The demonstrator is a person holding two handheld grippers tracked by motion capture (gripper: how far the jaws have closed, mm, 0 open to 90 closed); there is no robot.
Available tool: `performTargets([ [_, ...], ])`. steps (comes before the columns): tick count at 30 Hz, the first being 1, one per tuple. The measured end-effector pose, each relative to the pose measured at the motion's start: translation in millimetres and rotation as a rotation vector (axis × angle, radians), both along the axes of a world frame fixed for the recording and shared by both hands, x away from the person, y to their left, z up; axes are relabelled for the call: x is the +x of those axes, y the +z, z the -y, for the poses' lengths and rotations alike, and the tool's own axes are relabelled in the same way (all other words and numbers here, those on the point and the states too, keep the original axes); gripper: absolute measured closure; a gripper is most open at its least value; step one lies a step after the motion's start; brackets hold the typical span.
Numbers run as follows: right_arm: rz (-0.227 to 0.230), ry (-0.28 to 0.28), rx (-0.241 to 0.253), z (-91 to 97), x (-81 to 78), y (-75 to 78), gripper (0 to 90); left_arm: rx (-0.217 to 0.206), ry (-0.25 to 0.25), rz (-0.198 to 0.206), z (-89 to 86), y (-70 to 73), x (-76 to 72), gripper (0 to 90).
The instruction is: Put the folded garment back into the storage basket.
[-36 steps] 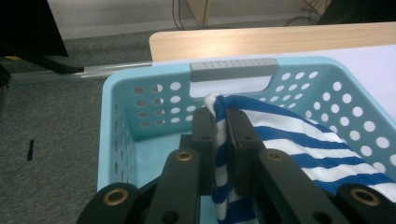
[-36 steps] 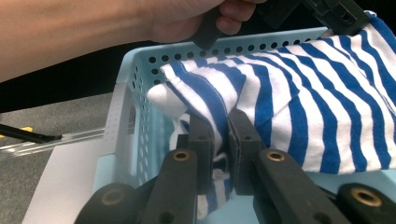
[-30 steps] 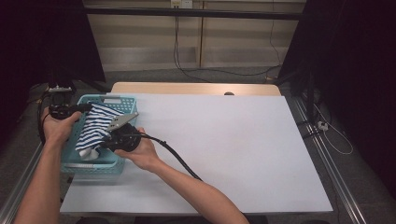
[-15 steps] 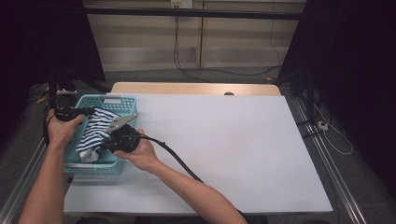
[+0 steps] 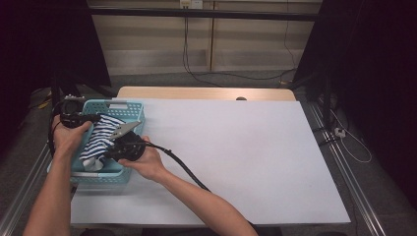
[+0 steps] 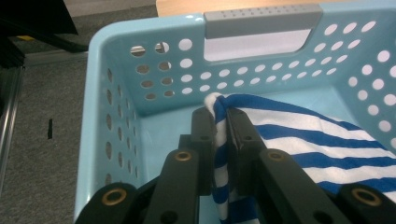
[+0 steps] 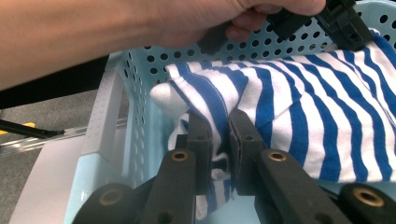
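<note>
White sheeting covers the bench (image 5: 236, 162), dark curtains either side; a turquoise basket (image 5: 129, 107) sits at its left edge. Left gripper (image 6: 221, 122) clamps the blue-striped cloth (image 6: 299, 140) inside the basket. Right gripper (image 7: 218, 128) pinches another fold.

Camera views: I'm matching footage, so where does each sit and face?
High view: above the person's side, looking forward and down at the white table; forearms show.
Left gripper view: along the left gripper, into the blue basket.
Right gripper view: along the right gripper; the other hand shows.
Shared: both gripper views show the striped cloth.
</note>
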State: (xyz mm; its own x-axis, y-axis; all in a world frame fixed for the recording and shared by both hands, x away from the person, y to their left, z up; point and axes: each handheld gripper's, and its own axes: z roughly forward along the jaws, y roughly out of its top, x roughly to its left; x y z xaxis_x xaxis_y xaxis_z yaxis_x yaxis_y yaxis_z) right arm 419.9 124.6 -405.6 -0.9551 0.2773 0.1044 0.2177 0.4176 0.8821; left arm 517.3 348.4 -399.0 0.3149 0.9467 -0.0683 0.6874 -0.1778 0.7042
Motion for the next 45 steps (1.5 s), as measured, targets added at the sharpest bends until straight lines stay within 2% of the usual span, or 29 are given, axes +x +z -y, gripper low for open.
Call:
performTargets([
  [3,0.0,0.005,-0.012,-2.6,-0.8,-1.6,79.8,0.013,0.003,-0.007,0.3,-0.4,0.4,81.4],
  [5,-0.012,0.011,-0.013,-2.9,-1.0,-2.2,76.2,0.005,0.001,-0.005,0.8,-0.2,0.6,78.0],
  [9,-0.015,0.016,-0.016,-2.3,-0.7,-0.4,63.1,0.019,0.033,-0.003,1.0,0.0,1.3,62.1],
  [10,-0.016,0.016,-0.016,-1.5,-0.2,0.0,60.1,0.013,0.026,0.001,0.7,0.3,1.3,58.6],
  [13,-0.016,0.018,-0.017,0.0,0.9,0.5,54.3,0.01,0.049,0.025,1.3,-0.1,1.9,46.0],
  [15,-0.014,0.018,-0.019,0.2,0.6,0.7,52.4,0.006,0.042,0.015,1.7,0.9,0.9,43.0],
  [16,-0.02,0.024,-0.016,0.5,0.2,1.1,50.6,-0.002,0.041,0.024,1.9,1.0,0.4,39.4],
  [18,-0.015,0.03,-0.021,1.6,-0.6,2.7,47.5,0.014,0.049,0.047,1.7,1.9,0.0,32.9],
  [19,-0.02,0.029,-0.01,2.4,-0.8,3.5,46.1,0.008,0.05,0.041,1.8,2.8,-1.3,30.6],
  [21,-0.013,0.027,-0.005,5.7,0.4,6.2,44.1,-0.004,0.044,0.059,1.1,4.4,-2.5,24.1],
  [25,-0.008,0.002,0.02,14.5,4.4,11.5,36.3,-0.013,0.061,0.088,-0.2,11.2,-7.1,14.2],
  [26,-0.008,-0.009,0.029,16.6,5.1,12.5,33.2,-0.011,0.052,0.095,-0.6,13.1,-8.2,12.4],
  [28,-0.004,-0.026,0.033,20.4,6.1,14.4,29.6,-0.005,0.047,0.113,0.8,16.9,-10.1,11.1],
  [29,-0.002,-0.031,0.03,22.1,6.5,15.5,27.5,0.0,0.033,0.133,1.8,18.7,-11.0,9.6],
  [33,0.006,-0.048,0.041,28.5,7.7,19.7,22.4,0.002,-0.029,0.151,4.0,26.6,-17.2,6.3],
  [34,0.004,-0.052,0.044,30.2,7.8,19.9,21.8,-0.008,-0.051,0.163,2.8,28.6,-18.7,5.8],
  [36,0.003,-0.058,0.05,34.2,8.4,19.3,19.8,-0.024,-0.044,0.176,1.3,31.5,-21.9,4.8],
  [37,0.005,-0.063,0.051,36.0,9.2,18.6,19.0,-0.023,-0.051,0.204,-0.2,32.2,-23.3,4.8],
  [38,0.0,-0.072,0.052,38.0,9.2,18.2,18.5,-0.038,-0.051,0.194,-0.8,33.1,-25.7,4.7],
  [40,0.0,-0.086,0.067,42.3,9.9,18.2,16.9,-0.031,-0.044,0.2,-2.6,34.6,-29.5,4.1],
  [43,-0.002,-0.105,0.085,48.4,10.4,19.8,14.0,-0.03,-0.049,0.239,-3.3,37.0,-35.1,3.9],
  [45,0.008,-0.114,0.084,51.8,10.3,21.0,13.7,-0.059,-0.056,0.254,-2.3,38.6,-39.9,4.0],
])
